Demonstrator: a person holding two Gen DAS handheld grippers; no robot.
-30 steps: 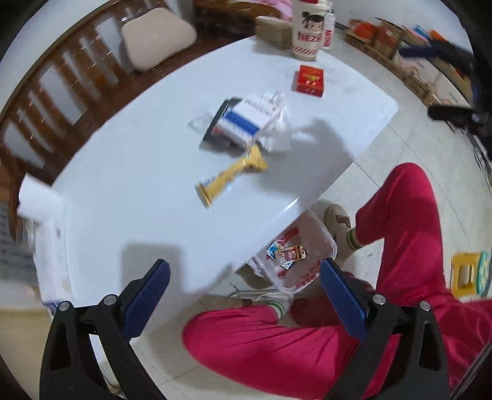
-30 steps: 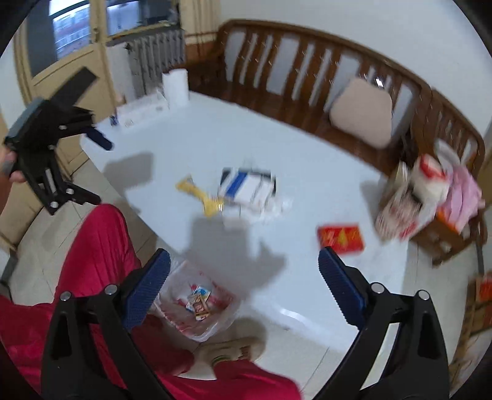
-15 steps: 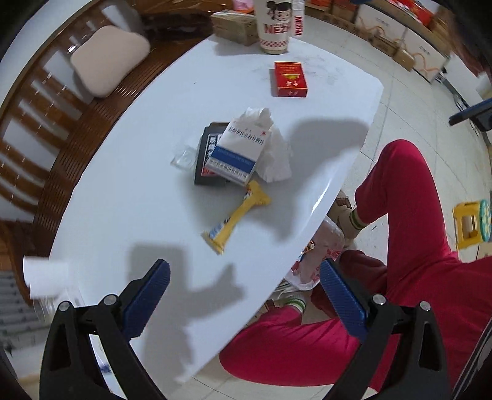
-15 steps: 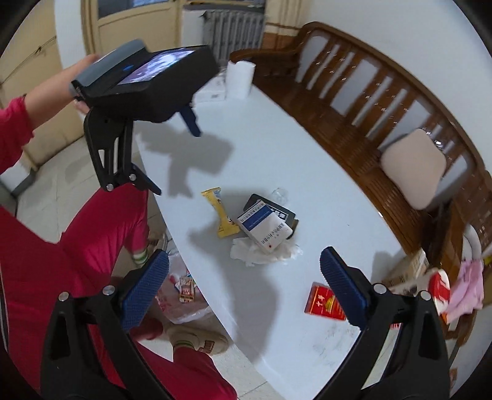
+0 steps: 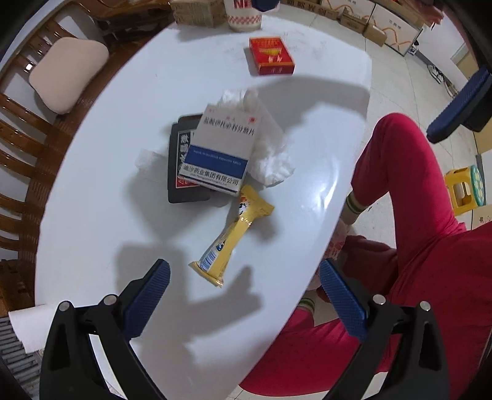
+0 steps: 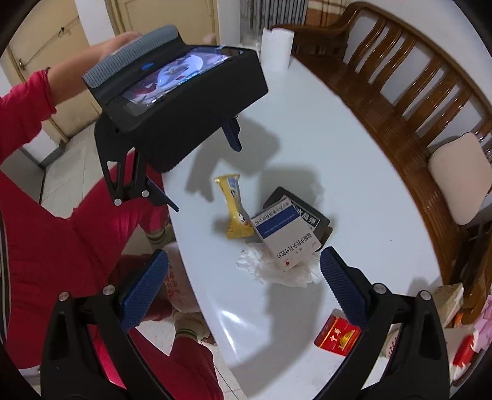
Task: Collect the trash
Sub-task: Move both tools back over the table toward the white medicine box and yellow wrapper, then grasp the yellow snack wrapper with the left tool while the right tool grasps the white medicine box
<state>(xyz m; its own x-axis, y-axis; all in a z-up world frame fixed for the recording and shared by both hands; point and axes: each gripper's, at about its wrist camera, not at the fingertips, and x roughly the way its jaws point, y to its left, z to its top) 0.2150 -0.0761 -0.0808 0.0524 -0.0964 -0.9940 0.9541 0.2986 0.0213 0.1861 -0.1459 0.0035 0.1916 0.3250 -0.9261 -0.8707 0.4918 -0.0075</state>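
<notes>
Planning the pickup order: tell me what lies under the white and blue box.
The white and blue box rests on a black packet and crumpled tissue. Anything beneath its middle is covered.

A beige cushion (image 5: 66, 74) rests on the wooden bench (image 6: 399, 101) beside the white table (image 5: 92, 215).

On your white-and-blue box (image 5: 220, 154) you can read Chinese print, "盐酸伊托必利分散片". The tub (image 5: 243, 15) at the table's far end shows only red "N"; other labels are too blurred.

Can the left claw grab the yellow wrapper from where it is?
Probably yes. The left claw is open and right over the wrapper, which lies alone on the table with nothing on top; only its far end is near the box.
</notes>
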